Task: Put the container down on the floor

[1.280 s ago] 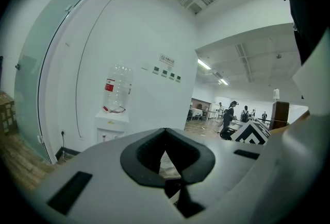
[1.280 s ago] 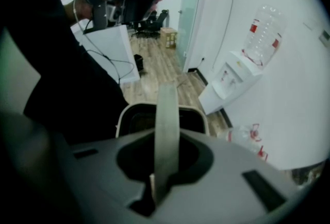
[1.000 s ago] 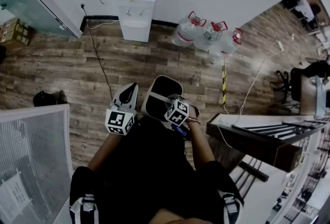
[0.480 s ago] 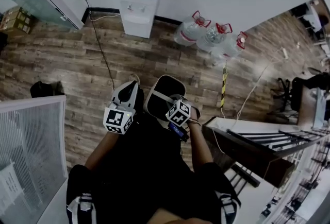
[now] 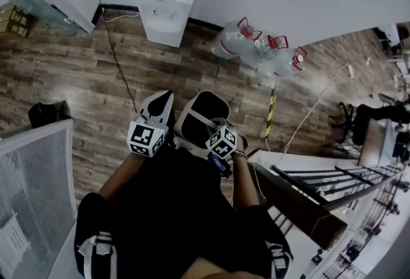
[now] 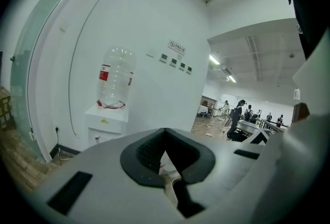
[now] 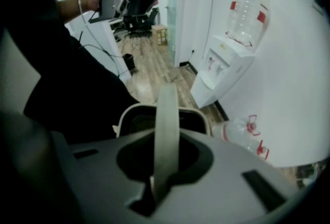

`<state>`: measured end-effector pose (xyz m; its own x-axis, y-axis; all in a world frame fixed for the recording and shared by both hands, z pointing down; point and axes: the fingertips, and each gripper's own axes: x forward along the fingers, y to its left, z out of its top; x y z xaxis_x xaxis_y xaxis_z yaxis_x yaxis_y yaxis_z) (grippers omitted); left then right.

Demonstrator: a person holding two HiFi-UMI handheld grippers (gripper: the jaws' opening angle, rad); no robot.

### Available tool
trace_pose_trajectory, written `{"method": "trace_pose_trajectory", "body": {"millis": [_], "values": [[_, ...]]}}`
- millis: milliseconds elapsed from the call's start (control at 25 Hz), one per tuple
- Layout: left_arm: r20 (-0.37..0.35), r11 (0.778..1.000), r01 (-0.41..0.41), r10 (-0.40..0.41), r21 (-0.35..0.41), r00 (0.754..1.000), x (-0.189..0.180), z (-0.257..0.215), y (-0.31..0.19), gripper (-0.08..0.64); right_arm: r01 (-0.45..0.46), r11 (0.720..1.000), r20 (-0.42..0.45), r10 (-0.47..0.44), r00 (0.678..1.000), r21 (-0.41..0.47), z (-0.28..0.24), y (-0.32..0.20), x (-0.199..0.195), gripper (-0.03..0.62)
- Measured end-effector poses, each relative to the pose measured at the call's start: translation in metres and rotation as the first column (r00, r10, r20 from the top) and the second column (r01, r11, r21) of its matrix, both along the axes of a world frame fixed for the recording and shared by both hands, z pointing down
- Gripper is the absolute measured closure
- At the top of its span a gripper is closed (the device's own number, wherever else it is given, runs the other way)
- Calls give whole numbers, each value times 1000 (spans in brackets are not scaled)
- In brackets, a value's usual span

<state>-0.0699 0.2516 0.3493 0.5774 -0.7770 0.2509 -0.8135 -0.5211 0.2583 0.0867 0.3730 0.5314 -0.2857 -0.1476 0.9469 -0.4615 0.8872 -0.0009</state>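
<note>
Closest in, the right hand-held gripper [image 5: 211, 125] is clamped on the pale strap handle [image 7: 167, 109] of a dark bin-like container [image 5: 184, 122] – it hangs just in front of the person's legs, over the wooden floor [image 5: 77, 79]. Just beside it, the left hand-held gripper [image 5: 159, 104] has its jaws together with nothing between them. Farther off, a white water dispenser [image 5: 166, 11] stands against the wall, with spare water bottles [image 5: 256, 47] lying to its right.

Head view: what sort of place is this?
Probably an office: a water dispenser stands against the wall, spare bottles lie beside it on the wood floor, and a desk and office chair show at right.
</note>
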Motion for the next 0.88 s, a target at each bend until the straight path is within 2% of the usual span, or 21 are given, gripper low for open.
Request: {"method": "trace_pose_trajectory", "body": {"millis": [240,520,640,880], "values": [[-8,1000,-11,11,-26,1000,-5,9,-79,529,45,999,-23,-45,999,17,7,-79,-1,546],[-16,1000,3,-4,-13,1000,-18,12,-137,529,69,997,-5,-68,998,42,17,-159,-1,546],[-8,1000,26,-26,-16,1000,-30,9,-177,529,84,995,-13,-84,996,44,13,-212,-9,547],[8,994,103,-103,-27,995,-30,17,-206,529,140,989,2,-140,990,35,29,-279,-11,546]]}}
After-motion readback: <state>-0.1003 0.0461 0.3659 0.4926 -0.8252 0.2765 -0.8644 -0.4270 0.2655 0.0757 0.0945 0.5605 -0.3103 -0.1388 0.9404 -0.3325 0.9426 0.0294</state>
